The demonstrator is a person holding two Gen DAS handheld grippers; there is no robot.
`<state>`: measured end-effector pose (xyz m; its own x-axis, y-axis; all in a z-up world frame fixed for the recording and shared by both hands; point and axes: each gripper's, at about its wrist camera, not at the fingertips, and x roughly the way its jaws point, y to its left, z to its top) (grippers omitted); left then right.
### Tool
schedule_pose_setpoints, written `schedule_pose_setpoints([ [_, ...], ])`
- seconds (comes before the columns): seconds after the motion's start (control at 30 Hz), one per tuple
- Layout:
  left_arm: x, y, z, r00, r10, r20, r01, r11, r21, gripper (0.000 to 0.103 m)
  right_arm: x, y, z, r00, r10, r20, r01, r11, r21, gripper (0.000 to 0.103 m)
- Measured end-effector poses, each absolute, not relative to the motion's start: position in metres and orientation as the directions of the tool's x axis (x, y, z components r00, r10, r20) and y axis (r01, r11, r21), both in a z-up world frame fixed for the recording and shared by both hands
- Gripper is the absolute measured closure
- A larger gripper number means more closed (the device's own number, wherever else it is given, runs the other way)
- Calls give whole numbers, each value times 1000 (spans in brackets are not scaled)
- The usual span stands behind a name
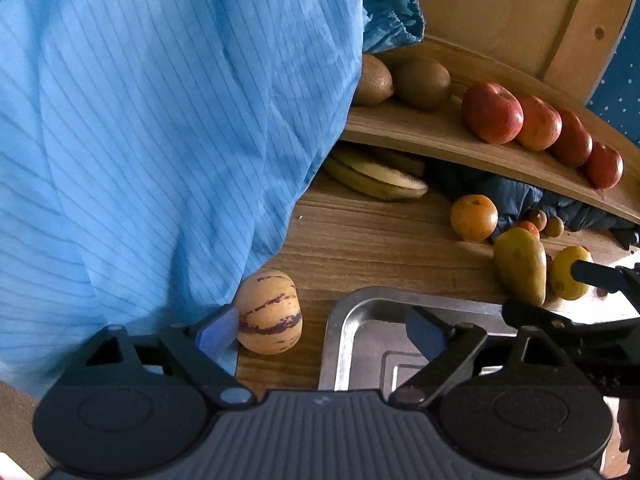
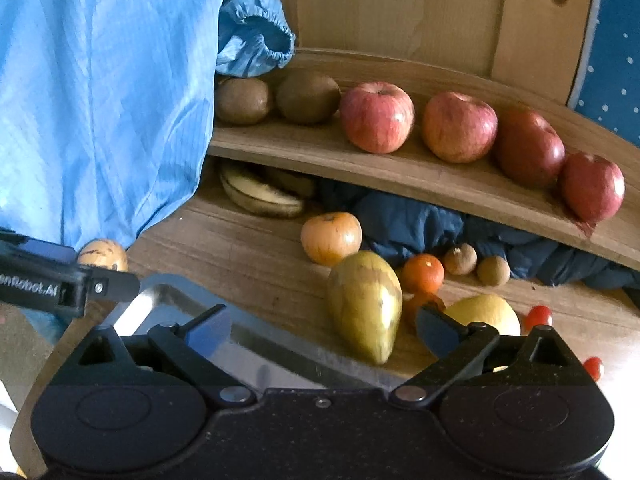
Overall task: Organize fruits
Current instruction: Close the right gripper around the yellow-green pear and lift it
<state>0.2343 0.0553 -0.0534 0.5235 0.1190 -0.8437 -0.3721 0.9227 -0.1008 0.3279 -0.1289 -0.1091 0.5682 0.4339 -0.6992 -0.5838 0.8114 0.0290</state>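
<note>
My left gripper [image 1: 320,334] is open above the corner of a metal tray [image 1: 360,308]. Its left fingertip is right beside a striped yellow melon [image 1: 269,312] on the wooden table. My right gripper [image 2: 324,332] is open too, over the tray's far edge [image 2: 160,292]. A green-yellow mango [image 2: 364,304] lies just beyond that edge, in line with the gap between the fingers and not gripped. Near the mango are a lemon [image 2: 484,312], a tangerine [image 2: 423,273] and an orange [image 2: 331,238]. Several red apples [image 2: 376,116] and two kiwis [image 2: 308,96] line the upper shelf.
A person's light blue garment [image 1: 160,140] fills the left side and hides part of the table. Bananas [image 2: 260,196] and a dark blue cloth [image 2: 420,224] lie under the shelf. Two small brown fruits [image 2: 460,259] and cherry tomatoes [image 2: 538,316] sit at the right.
</note>
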Motion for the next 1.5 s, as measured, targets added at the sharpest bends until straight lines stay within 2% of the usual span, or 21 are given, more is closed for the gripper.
schedule_pose_setpoints([
  [0.23,243,50,-57,473,201,-858,-379,925,8,18,338,-116,-112,595,391,-702,-578,815,-36,14],
  [0.67,252,46,-62,454,215,-865,-378,925,31,11,355,-106,-129,600,321,-733,-585,800,-129,22],
  [0.97,253,47,-64,451,228,-863,-390,920,40,16,363,-105,-137,611,297,-734,-595,783,-179,39],
  [1.03,253,48,-64,456,228,-861,-392,919,36,17,364,-105,-137,622,290,-727,-591,783,-194,48],
  [1.5,246,66,-59,531,202,-823,-463,883,-82,23,360,-88,-133,568,410,-713,-675,728,-120,49],
])
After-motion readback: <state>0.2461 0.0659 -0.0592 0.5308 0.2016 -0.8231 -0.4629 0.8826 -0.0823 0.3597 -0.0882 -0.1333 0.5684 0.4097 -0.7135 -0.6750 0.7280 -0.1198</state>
